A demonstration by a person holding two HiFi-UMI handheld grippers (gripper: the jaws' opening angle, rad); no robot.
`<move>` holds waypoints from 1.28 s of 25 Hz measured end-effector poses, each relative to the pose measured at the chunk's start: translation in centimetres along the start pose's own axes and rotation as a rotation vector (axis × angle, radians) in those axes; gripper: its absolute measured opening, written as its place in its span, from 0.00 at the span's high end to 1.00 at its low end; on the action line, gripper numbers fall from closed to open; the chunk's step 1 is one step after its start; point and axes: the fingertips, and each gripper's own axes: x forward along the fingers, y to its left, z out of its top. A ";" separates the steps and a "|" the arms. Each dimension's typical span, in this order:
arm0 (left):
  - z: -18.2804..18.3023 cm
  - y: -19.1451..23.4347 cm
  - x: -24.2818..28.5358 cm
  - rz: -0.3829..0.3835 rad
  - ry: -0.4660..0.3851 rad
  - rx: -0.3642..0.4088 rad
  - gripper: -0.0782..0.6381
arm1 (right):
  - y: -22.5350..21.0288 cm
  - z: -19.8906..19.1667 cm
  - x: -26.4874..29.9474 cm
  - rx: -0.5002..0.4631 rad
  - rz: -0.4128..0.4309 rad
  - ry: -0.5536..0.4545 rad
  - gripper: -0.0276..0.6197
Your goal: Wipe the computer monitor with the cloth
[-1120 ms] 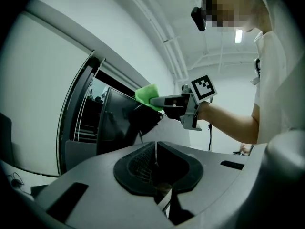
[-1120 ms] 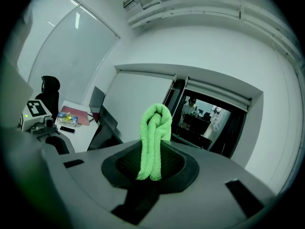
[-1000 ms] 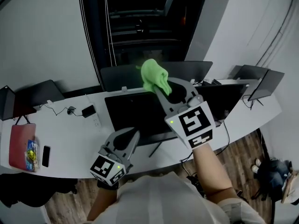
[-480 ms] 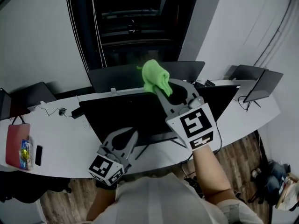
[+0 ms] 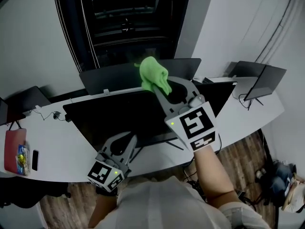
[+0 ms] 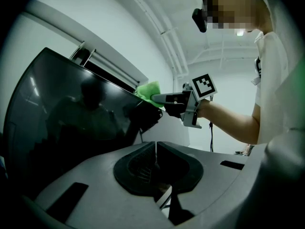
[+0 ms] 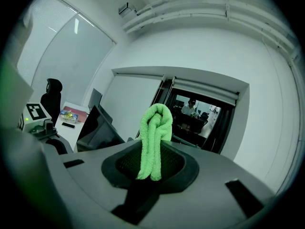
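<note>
Right gripper: jaws closed on the folded green cloth, which stands up out of them in a doubled roll.
Cloth position: at the top edge of the monitor, toward its right end.
Left gripper: jaws pressed together with nothing between them, held low before the monitor's lower edge.
Monitor: dark screen, standing on the white desk.
Markings: black-and-white square marker on the right gripper's cube; no lettering legible.
</note>
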 end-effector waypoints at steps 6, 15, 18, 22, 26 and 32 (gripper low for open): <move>0.1 0.3 0.1 -0.012 -0.002 -0.013 0.86 | -0.5 -0.1 -0.2 -0.020 -0.003 0.020 0.85; 0.5 1.5 -0.4 -0.094 0.015 -0.038 0.86 | -0.6 -0.2 0.2 0.011 -0.044 0.085 0.85; 0.2 1.9 -0.6 -0.119 0.016 -0.045 0.86 | -0.6 -0.2 0.1 0.018 -0.070 0.083 0.85; -0.2 2.0 -0.6 -0.138 0.020 -0.052 0.86 | -0.8 -0.2 -0.2 0.018 -0.106 0.078 0.85; -0.7 1.4 -0.4 -0.161 0.029 -0.062 0.86 | -1.0 -0.3 -0.2 0.002 -0.112 0.087 0.85; -0.7 1.1 0.2 -0.173 0.014 -0.052 0.86 | -1.5 -1.0 -0.4 -0.015 -0.119 0.091 0.85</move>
